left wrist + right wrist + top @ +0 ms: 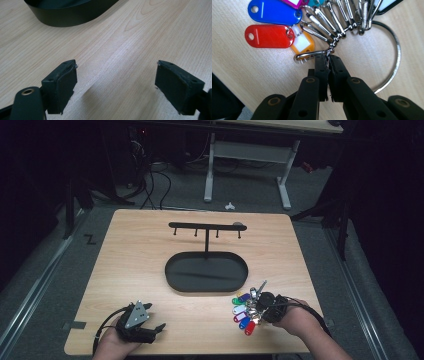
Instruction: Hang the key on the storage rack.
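Right gripper, jaws pressed together, pinching a silver clip of the bunch of coloured plastic key tags on a large steel ring; the tags fan out just ahead of its tips, flat on the pale wooden table. Left gripper, jaws spread and empty, rests well apart. Beyond both stands the black metal hook rack with oval tray, its hooks bare. Judged stage: the bunch is grasped but not yet lifted; carrying and hanging remain.

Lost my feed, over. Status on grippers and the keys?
Right gripper shut on a clip of the key bunch. Left gripper open, idle on table. Hook stand ahead, path clear.
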